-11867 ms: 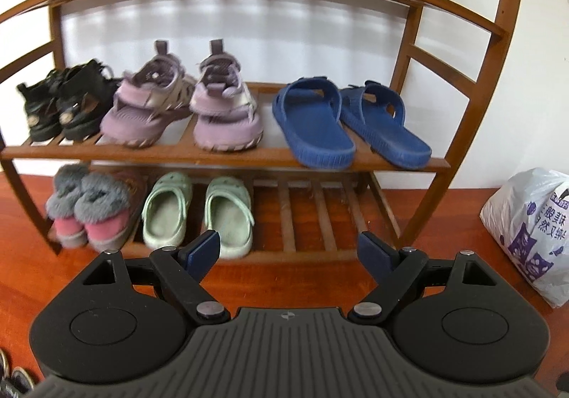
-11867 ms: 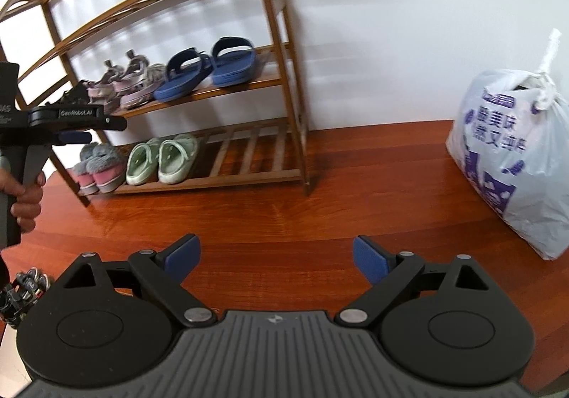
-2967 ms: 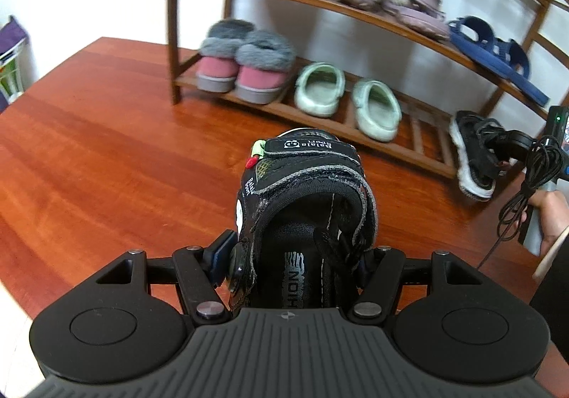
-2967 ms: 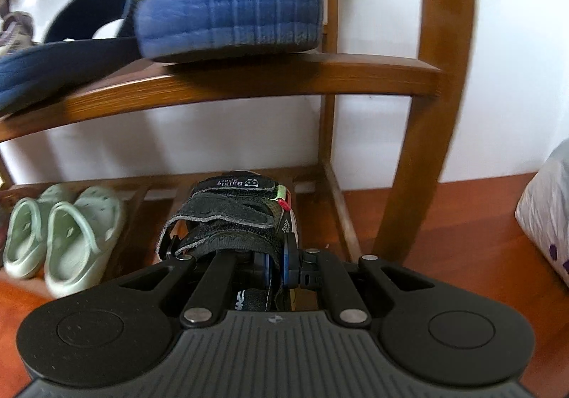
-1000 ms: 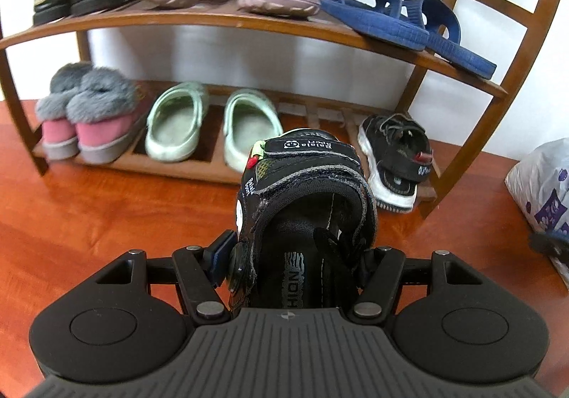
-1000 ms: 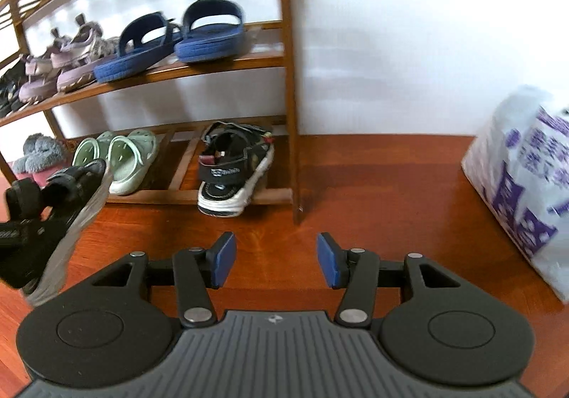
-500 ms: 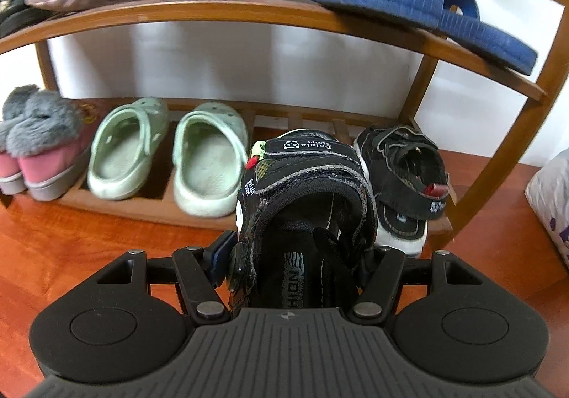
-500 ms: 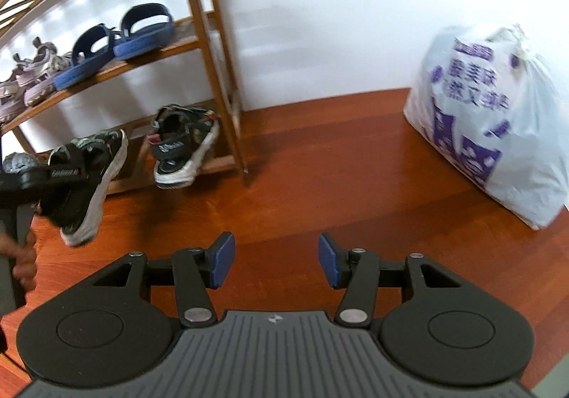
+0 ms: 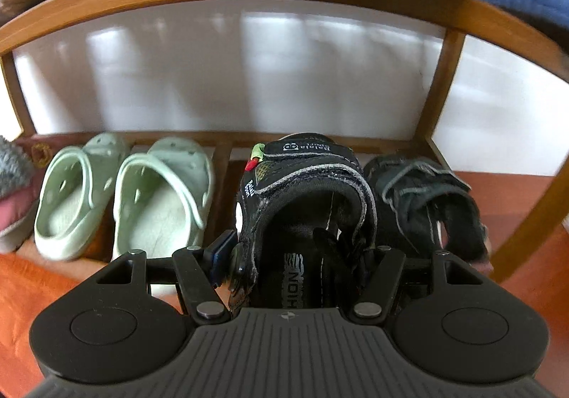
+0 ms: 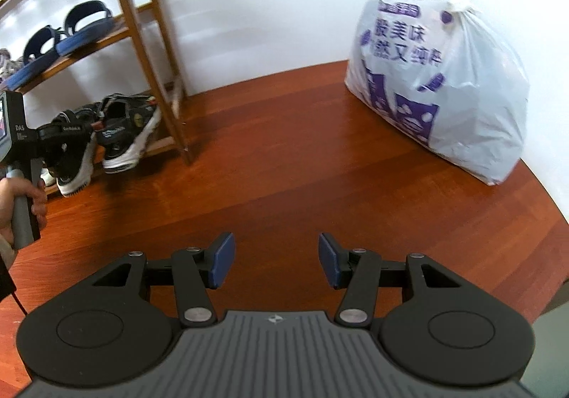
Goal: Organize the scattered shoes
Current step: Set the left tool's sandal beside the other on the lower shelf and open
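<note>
Gripping the black sandal (image 9: 306,206) by its heel, the left gripper (image 9: 302,256) holds it at the lower shelf (image 9: 220,136) beside its mate (image 9: 423,199); the right gripper (image 10: 276,261) is spread, empty.

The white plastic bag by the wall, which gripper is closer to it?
Right. The right gripper is open over bare floor with the white plastic bag ahead of it. The left gripper is away at the shoe rack, holding a black sandal.
</note>
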Demonstrator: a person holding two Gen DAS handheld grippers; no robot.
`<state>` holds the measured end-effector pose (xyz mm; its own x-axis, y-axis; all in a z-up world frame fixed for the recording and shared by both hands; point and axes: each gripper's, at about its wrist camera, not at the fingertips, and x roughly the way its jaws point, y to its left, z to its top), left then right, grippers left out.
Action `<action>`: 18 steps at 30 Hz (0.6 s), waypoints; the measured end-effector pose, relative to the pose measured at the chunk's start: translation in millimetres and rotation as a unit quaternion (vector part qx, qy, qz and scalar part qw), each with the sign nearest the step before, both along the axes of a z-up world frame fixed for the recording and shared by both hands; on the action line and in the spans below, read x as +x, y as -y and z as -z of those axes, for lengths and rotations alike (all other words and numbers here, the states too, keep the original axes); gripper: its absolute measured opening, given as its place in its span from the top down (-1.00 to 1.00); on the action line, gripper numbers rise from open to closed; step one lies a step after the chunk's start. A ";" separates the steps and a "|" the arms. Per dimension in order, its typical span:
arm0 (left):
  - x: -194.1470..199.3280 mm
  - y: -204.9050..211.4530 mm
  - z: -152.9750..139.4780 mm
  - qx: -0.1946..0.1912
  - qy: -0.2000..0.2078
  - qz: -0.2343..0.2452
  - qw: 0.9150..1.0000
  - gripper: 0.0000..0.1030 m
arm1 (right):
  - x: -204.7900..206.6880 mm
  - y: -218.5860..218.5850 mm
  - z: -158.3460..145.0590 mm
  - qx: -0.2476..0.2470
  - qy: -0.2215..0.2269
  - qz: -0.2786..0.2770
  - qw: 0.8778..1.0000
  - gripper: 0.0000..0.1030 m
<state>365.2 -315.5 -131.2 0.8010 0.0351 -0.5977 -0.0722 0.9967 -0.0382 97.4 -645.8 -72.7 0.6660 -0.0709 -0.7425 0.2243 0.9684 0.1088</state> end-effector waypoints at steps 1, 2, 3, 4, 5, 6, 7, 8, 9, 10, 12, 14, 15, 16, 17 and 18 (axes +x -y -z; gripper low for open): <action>2.8 1.1 1.7 0.004 0.008 -0.002 1.000 -0.27 | -1.7 3.0 2.6 -0.001 -0.004 0.006 1.000 -0.13; 5.2 1.9 3.8 0.007 0.013 -0.003 1.000 -0.27 | -2.5 4.4 4.2 -0.001 -0.007 0.009 1.000 -0.13; 7.6 2.7 5.9 0.010 0.018 -0.004 1.000 -0.27 | -3.1 5.7 5.5 -0.002 -0.009 0.011 1.000 -0.13; 10.0 3.4 7.9 0.012 0.024 -0.005 1.000 -0.27 | -3.6 7.2 7.1 -0.002 -0.012 0.015 1.000 -0.13; 12.9 3.3 10.2 0.011 0.027 -0.007 1.000 -0.27 | -4.0 8.5 8.5 -0.002 -0.014 0.017 1.000 -0.13; 15.5 2.7 11.9 0.010 0.030 -0.010 0.999 -0.27 | -4.2 9.4 9.5 -0.002 -0.016 0.019 1.000 -0.13; 17.4 2.8 12.3 0.011 0.032 -0.011 0.999 -0.27 | -4.1 10.4 10.4 -0.002 -0.017 0.020 1.000 -0.13; 19.3 2.9 12.7 0.010 0.034 -0.012 0.999 -0.27 | -3.7 11.6 11.8 -0.003 -0.020 0.023 1.000 -0.13; 23.3 2.0 14.4 0.007 0.035 -0.012 0.999 -0.27 | -3.3 12.1 12.9 -0.003 -0.021 0.025 0.999 -0.13; 26.1 1.2 15.4 0.003 0.035 -0.013 0.999 -0.27 | -2.6 12.5 13.9 -0.003 -0.022 0.026 0.999 -0.13; 30.1 0.3 16.9 0.003 0.036 -0.013 0.999 -0.27 | -0.7 13.2 15.8 -0.001 -0.025 0.027 0.999 -0.13; 33.9 -0.5 18.2 0.002 0.036 -0.011 0.999 -0.28 | 0.2 12.8 17.6 0.000 -0.026 0.027 0.999 -0.13; 36.4 -1.2 18.4 0.001 0.035 -0.007 0.999 -0.30 | 0.6 12.6 18.3 0.001 -0.027 0.027 0.999 -0.13; 37.6 -1.2 18.1 0.002 0.034 -0.004 0.999 -0.32 | 1.3 12.0 19.6 0.002 -0.028 0.027 0.999 -0.13; 38.3 -1.4 18.4 0.002 0.033 -0.002 0.999 -0.35 | 1.7 11.6 20.4 0.002 -0.029 0.027 0.999 -0.13; 38.6 -2.2 18.2 0.000 0.032 0.001 0.999 -0.37 | 2.1 11.2 21.2 0.003 -0.030 0.026 0.999 -0.13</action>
